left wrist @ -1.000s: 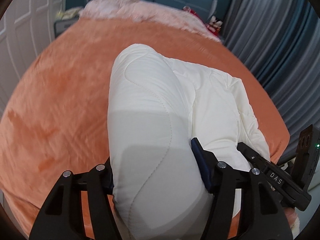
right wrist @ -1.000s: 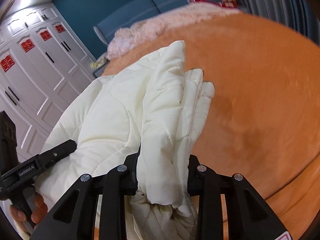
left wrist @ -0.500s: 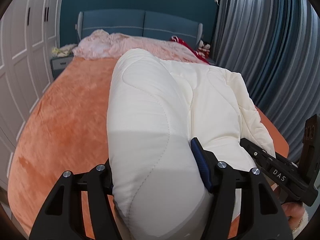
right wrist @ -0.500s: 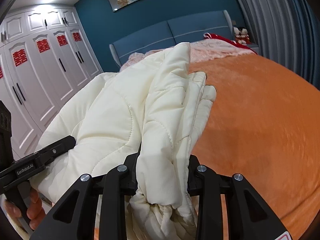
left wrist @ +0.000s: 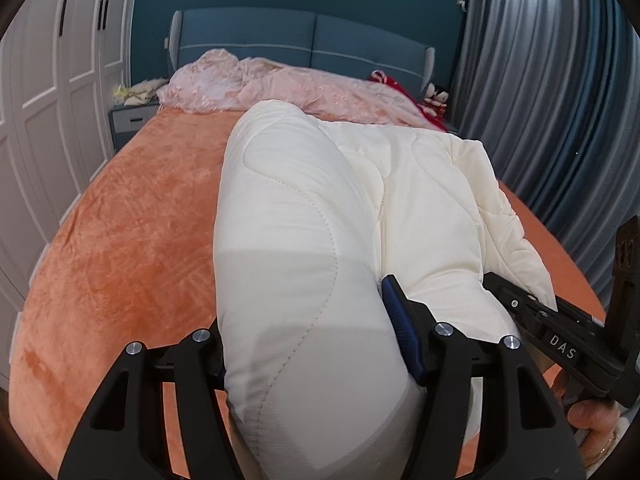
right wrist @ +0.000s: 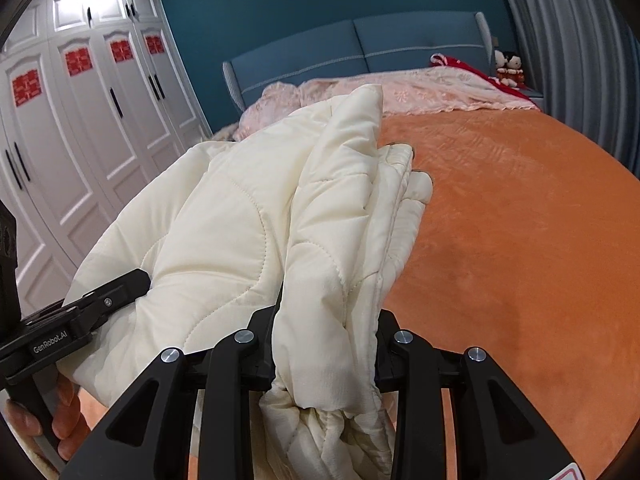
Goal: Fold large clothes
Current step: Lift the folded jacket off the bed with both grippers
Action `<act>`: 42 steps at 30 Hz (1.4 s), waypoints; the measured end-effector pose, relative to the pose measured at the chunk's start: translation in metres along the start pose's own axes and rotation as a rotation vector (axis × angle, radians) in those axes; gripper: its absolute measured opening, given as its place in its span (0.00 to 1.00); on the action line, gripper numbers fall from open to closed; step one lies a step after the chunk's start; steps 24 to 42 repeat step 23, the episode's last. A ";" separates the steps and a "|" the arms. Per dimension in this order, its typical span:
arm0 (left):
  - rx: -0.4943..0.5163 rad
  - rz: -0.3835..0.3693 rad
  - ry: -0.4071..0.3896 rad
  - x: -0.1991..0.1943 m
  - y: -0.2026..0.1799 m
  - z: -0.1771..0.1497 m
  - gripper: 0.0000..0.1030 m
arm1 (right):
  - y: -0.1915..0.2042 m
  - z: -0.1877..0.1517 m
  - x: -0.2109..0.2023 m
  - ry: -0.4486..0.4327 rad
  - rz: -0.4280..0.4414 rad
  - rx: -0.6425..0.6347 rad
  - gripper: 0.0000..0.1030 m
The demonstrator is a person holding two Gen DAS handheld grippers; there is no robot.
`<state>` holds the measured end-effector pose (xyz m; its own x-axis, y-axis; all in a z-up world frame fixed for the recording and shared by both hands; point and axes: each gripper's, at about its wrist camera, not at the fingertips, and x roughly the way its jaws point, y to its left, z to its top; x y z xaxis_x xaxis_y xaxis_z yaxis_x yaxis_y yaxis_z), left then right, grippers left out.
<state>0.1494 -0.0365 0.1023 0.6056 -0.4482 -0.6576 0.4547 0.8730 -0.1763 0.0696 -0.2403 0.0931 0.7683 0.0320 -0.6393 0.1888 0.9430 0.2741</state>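
We see the bed filling the frame, bare orange below the pink bedding at the top. Our cream coat hangs mid-frame, bunched, so most folding seems left. Left tongs clamp a thick roll; right tongs pinch gathered layers.

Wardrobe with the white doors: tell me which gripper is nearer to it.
Left. The left gripper, clamped on the cream quilted garment, is on the wardrobe side; the right gripper grips the garment farther off, toward the curtain.
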 end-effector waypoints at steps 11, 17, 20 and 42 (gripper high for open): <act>-0.038 0.023 0.101 0.112 0.058 -0.043 0.58 | -0.009 -0.044 0.127 0.158 -0.021 -0.031 0.29; -0.124 0.026 0.135 0.131 0.087 -0.075 0.69 | -0.010 -0.064 0.142 0.179 -0.002 -0.002 0.46; -0.154 0.094 0.156 0.125 0.091 -0.077 0.84 | -0.013 -0.062 0.138 0.220 0.000 0.037 0.61; -0.097 0.224 0.166 0.108 0.086 -0.073 0.89 | -0.012 -0.055 0.115 0.226 -0.065 0.035 0.74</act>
